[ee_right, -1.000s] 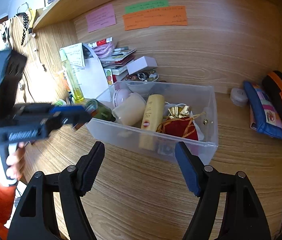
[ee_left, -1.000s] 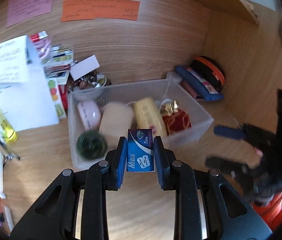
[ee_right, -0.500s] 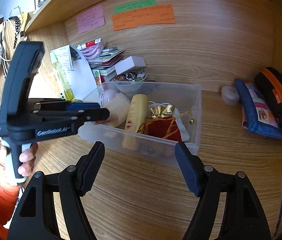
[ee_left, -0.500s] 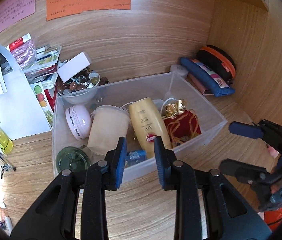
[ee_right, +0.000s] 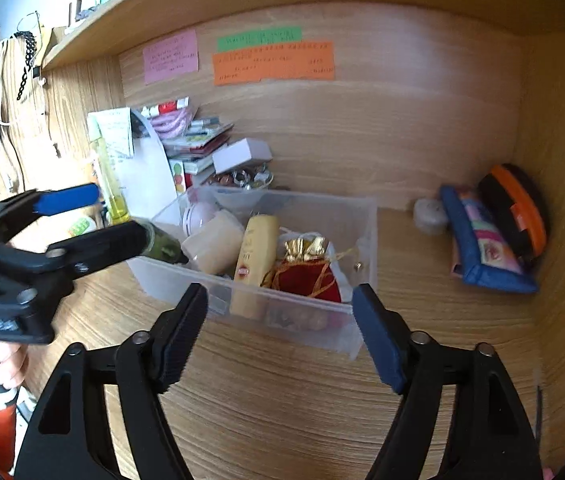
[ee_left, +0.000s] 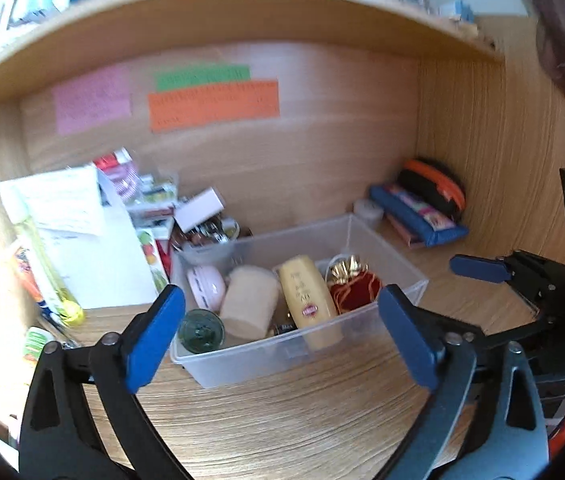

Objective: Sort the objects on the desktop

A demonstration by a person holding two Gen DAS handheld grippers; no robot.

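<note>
Left gripper (ee_left: 278,334) held back from the near wall of the clear plastic bin (ee_left: 386,236), jaws spreading wide and nothing between them. Right gripper (ee_right: 278,332) likewise empty, jaws parting, aimed at the near right corner of the same bin from just in front of it.

Inside the bin, from the left gripper's view: a dark green round jar (ee_left: 201,330) in the near left corner, a pale pink round case (ee_left: 206,286) behind it, a cream cylinder (ee_left: 248,306) lying on its side, a yellow tube (ee_left: 308,300) lying lengthwise, a red pouch (ee_left: 354,290) with gold trim at the right. Small dark box (ee_left: 285,327) lying low between the cylinder and the tube, against the near wall — label too blurred to read.

Beyond the bin, against the back panel: a white box (ee_right: 242,154) atop a small glass bowl (ee_right: 242,188), a stack of booklets (ee_right: 198,140), a white paper sheet (ee_right: 150,176), a tall yellow-green bottle (ee_right: 108,184). To the right, well apart from the bin — a blue pencil case (ee_right: 482,240) leaning against a black and orange pouch (ee_right: 516,206), a small round white container (ee_right: 430,214) just beside it.

Pink note (ee_right: 170,60), green note (ee_right: 258,42) and orange note (ee_right: 274,64) stuck on the back panel. A hand (ee_right: 8,364) on the left gripper's handle, seen from the right wrist.
</note>
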